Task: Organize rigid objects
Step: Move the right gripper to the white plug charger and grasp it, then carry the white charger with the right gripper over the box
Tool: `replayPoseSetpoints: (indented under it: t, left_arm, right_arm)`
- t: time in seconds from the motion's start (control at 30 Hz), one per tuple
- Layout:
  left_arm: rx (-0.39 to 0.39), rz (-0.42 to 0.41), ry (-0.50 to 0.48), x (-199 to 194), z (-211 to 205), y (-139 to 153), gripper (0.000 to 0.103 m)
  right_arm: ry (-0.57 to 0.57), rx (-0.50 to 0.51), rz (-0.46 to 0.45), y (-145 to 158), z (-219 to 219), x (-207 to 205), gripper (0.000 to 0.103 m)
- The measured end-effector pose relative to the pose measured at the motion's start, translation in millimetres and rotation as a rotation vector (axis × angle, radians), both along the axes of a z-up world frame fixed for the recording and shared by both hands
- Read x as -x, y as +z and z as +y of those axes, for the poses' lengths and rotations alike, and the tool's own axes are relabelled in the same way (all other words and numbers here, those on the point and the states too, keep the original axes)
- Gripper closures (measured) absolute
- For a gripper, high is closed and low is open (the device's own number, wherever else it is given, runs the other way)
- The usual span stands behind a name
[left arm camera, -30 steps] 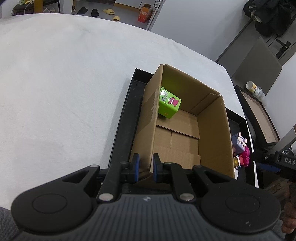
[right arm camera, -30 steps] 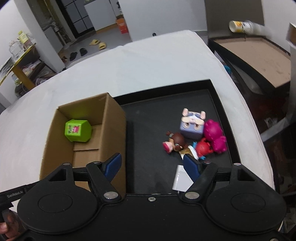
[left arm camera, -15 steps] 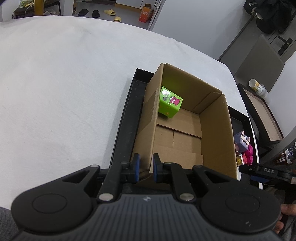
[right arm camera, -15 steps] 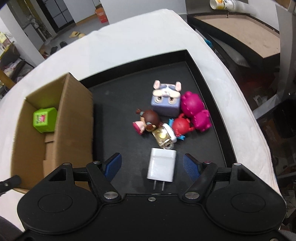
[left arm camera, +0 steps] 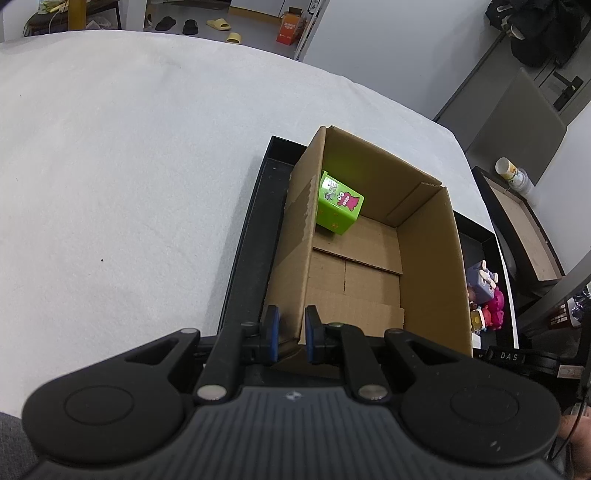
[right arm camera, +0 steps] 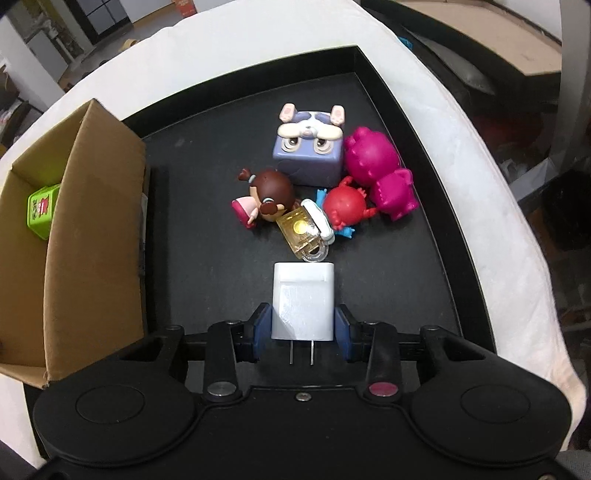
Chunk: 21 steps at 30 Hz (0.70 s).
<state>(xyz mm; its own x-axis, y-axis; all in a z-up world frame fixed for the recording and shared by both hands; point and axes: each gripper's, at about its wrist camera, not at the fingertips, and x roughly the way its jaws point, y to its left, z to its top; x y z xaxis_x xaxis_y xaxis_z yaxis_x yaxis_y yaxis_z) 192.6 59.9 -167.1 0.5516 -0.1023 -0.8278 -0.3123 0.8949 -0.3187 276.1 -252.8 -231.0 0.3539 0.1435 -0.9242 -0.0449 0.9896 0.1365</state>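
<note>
right gripper (right arm camera: 303,338) at the bottom of its frame is clamped on the white charger (right arm camera: 303,301), blue pads tight against both sides, prongs pointing back at the camera. just beyond sits a gold padlock (right arm camera: 303,236), then a huddle of dolls and a purple cube toy (right arm camera: 308,147) on the black tray (right arm camera: 424,129). left gripper (left arm camera: 291,334) pinches the near wall of the cardboard box (left arm camera: 428,258), jaws nearly closed; a green cube (left arm camera: 338,208) rests in its far corner.

- Slippers (left arm camera: 218,25) on the floor, top of the left wrist frame.
- Orange carton (left arm camera: 289,30) beside them.
- Paper cup (left arm camera: 506,168), right edge.
</note>
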Motion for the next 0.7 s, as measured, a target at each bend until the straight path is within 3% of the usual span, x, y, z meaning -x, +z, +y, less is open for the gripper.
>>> replayPoseSetpoints:
  t: [0.7]
  left_arm:
    - [0.027,-0.014,-0.004,4.4,7.4,0.8,0.090]
  right_arm:
    - [0.097,-0.019,-0.160,78.1,37.9,-6.8,0.067]
